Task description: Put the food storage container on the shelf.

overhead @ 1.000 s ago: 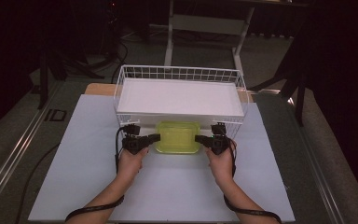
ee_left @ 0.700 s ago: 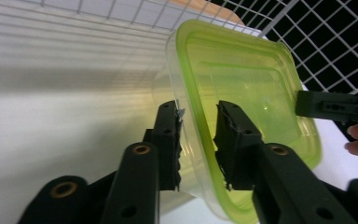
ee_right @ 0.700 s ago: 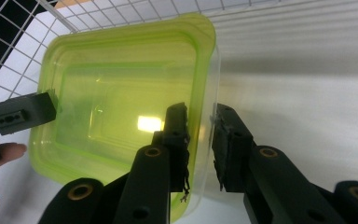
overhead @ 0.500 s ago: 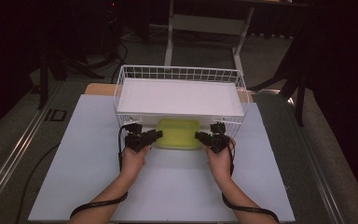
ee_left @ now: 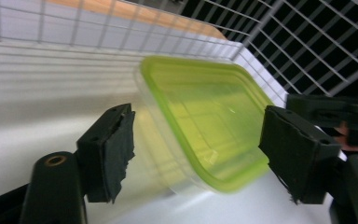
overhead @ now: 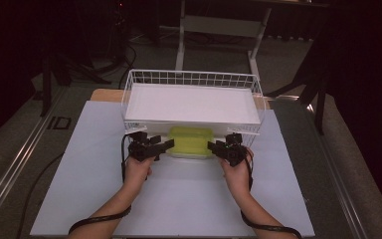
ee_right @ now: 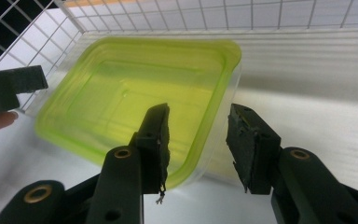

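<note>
High view: a clear plastic box with a yellow-green lid (overhead: 191,141) sits on the white surface (overhead: 179,199), tucked partly under the front edge of the white wire basket (overhead: 193,79) that carries a white board. The left claw (overhead: 165,145) is at the box's left end and the right claw (overhead: 213,146) at its right end, each held by a hand coming up from below. The box looks set down, not carried.

Left gripper view: jaws spread, and they have just been opening. The near corner of the box lies between them, but neither pad presses on it; a gap shows at both sides. The box rests tilted in this picture against the ribbed white board behind the wire.

Right gripper view: jaws apart, also just been opening. One pad (ee_right: 156,135) stands over the lid, the other outside the clear wall; the rim runs between them with daylight on both sides, so no pinch that I can see.

Judgement: the step in hand is the release after placing the box under the basket's front. The next move calls for drawing both claws straight back and outward, clear of the rim, without dragging the box or catching the wire.
</note>
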Demonstrator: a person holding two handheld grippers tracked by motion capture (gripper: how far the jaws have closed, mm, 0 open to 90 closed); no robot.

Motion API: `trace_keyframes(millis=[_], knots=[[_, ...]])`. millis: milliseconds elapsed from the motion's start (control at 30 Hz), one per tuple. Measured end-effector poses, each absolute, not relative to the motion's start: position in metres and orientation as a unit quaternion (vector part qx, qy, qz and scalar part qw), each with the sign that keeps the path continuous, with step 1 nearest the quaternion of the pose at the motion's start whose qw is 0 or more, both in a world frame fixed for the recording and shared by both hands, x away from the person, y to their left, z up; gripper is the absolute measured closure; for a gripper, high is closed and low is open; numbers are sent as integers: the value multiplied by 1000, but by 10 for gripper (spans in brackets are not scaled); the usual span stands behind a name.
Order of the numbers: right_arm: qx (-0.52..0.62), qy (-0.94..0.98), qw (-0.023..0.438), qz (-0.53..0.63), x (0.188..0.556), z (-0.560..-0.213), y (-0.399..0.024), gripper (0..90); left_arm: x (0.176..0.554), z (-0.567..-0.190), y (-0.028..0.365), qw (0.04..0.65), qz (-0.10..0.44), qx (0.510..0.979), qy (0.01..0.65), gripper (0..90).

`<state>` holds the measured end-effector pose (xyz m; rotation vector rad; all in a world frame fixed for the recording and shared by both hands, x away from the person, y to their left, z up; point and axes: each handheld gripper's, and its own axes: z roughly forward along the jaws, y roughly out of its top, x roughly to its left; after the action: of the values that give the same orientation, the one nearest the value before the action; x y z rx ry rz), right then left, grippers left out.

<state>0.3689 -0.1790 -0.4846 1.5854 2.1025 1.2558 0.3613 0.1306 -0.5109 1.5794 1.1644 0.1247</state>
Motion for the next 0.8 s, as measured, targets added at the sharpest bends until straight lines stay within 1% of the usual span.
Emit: trace_keyframes(millis=[33, 67, 100, 167, 267, 300, 333, 367, 500, 667, 767, 800], knots=[[537, 718, 113, 428, 366, -484, -179, 584, 358, -510, 131, 558, 57, 671, 485, 199], [534, 720, 115, 428, 363, -484, -179, 584, 354, -509, 132, 556, 59, 678, 477, 184], [529, 726, 116, 424, 360, -484, -179, 583, 352, -509, 133, 554, 61, 682, 473, 184], [518, 738, 123, 415, 355, -485, -178, 582, 344, -507, 134, 554, 68, 690, 461, 151], [507, 747, 122, 411, 347, -485, -177, 579, 331, -505, 137, 553, 79, 696, 452, 139], [503, 749, 120, 415, 343, -484, -177, 580, 326, -504, 137, 548, 84, 698, 454, 97], [496, 753, 115, 418, 340, -484, -176, 577, 321, -503, 138, 539, 88, 704, 454, 33], [489, 757, 114, 418, 337, -484, -175, 578, 317, -503, 139, 535, 88, 708, 453, 12], [484, 760, 108, 421, 326, -486, -170, 569, 302, -503, 140, 539, 82, 715, 437, 12], [479, 768, 100, 413, 320, -493, -157, 579, 288, -509, 137, 534, 96, 731, 414, 12], [472, 777, 99, 405, 319, -496, -148, 647, 286, -510, 137, 533, 99, 734, 409, 13], [472, 779, 99, 401, 319, -497, -145, 724, 285, -510, 137, 533, 103, 734, 408, 13]])
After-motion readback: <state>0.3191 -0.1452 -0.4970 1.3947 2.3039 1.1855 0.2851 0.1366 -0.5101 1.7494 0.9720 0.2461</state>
